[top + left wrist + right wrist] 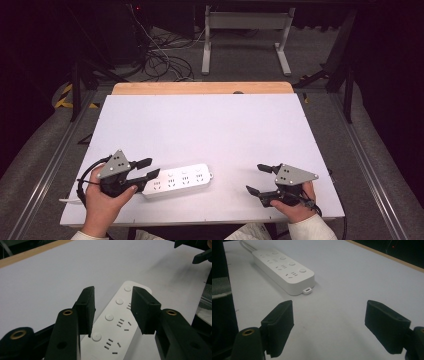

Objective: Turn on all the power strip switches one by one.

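From above, my left gripper [148, 168] sits at the near left of the white table [210, 125], its jaws part open over the left end of the white power strip [182, 181], which lies flat near the front edge. My right gripper [260, 179] rests well apart at the near right, jaws spread wide on nothing.

Along my left jaws, the pads stand on either side of the strip [117, 322]; I cannot tell whether they touch it.

Along my right jaws, wide open over bare table, the strip [284, 270] lies far left.
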`<state>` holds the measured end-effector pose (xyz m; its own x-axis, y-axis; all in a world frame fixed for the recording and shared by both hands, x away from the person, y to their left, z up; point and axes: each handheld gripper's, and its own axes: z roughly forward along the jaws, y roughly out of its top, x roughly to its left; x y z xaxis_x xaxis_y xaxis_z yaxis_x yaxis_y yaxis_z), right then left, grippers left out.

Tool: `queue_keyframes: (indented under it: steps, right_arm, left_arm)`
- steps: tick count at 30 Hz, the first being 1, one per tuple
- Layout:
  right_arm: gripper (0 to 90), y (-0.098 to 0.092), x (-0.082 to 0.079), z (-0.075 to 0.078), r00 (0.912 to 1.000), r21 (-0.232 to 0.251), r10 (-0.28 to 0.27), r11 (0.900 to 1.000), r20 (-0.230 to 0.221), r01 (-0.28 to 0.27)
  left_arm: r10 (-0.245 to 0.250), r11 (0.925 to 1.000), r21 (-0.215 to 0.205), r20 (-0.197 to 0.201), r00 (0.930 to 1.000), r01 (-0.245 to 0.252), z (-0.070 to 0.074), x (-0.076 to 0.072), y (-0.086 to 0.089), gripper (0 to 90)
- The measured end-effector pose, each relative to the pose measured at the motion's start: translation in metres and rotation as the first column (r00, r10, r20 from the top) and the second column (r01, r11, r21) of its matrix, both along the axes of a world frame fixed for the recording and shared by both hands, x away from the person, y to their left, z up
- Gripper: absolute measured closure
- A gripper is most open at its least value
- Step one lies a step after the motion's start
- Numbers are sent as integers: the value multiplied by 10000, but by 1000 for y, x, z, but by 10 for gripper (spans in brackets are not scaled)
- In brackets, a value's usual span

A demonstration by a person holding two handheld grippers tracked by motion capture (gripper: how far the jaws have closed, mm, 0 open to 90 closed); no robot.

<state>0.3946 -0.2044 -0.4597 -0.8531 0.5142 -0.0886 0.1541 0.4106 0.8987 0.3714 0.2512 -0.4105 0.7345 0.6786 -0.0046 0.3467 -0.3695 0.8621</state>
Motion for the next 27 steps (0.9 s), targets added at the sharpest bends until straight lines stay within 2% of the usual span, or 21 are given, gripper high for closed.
queue_keyframes:
  steps: [6, 7, 8, 9, 10, 14, 17, 20, 21, 22, 23, 27]
  right_arm:
    - [245, 0, 0, 0, 10000, -4, 20, 10000, -8, -20]
    - [251, 0, -1, 0, 10000, -25, 41, 10000, -9, -41]
    - [252, 0, -1, 0, 10000, -50, 52, 10000, 4, -52]
    - [252, 0, -1, 0, 10000, -50, 52, 10000, 4, -52]
    - [254, 1, -1, 0, 10000, -59, 66, 10000, 12, -66]
    - [254, 1, -1, 0, 10000, -72, 77, 9999, 29, -77]
    - [255, 0, -1, 0, 10000, -70, 86, 9999, 38, -86]
    - [254, 0, -1, 0, 10000, -73, 86, 9999, 26, -86]
    - [254, 0, -1, 0, 10000, -76, 94, 9999, 29, -94]
    - [254, 1, -1, 0, 9999, -77, 97, 9999, 36, -97]
    - [254, 1, -1, 0, 9999, -83, 99, 9999, 35, -99]
    - [255, 1, -1, 0, 9999, -83, 99, 9999, 32, -99]
  left_arm:
    - [-54, 9998, 165, -550, 9985, 63, -1, 8, -2, 625]
    - [-9, 9998, 222, -627, 9980, 23, -2, 10, -2, 660]
    - [70, 9997, 223, -930, 9956, -49, -4, 13, -2, 683]
    - [70, 9997, 223, -930, 9956, -49, -4, 13, -2, 707]
    - [196, 9995, 277, -1210, 9925, -163, -6, 17, -2, 730]
    - [228, 9992, 365, -1480, 9887, -175, -9, 22, -2, 818]
    - [207, 9985, 534, -1938, 9808, -105, -13, 25, -3, 891]
    - [199, 9974, 711, -2003, 9795, -58, -13, 27, -2, 897]
    - [202, 9977, 675, -2102, 9775, -61, -14, 27, -3, 897]
    - [220, 9963, 864, -2207, 9751, -29, -14, 29, -3, 897]
    - [220, 9963, 864, -2207, 9751, -29, -14, 29, -3, 897]
    - [225, 9930, 1176, -2499, 9680, 73, -17, 32, -5, 898]
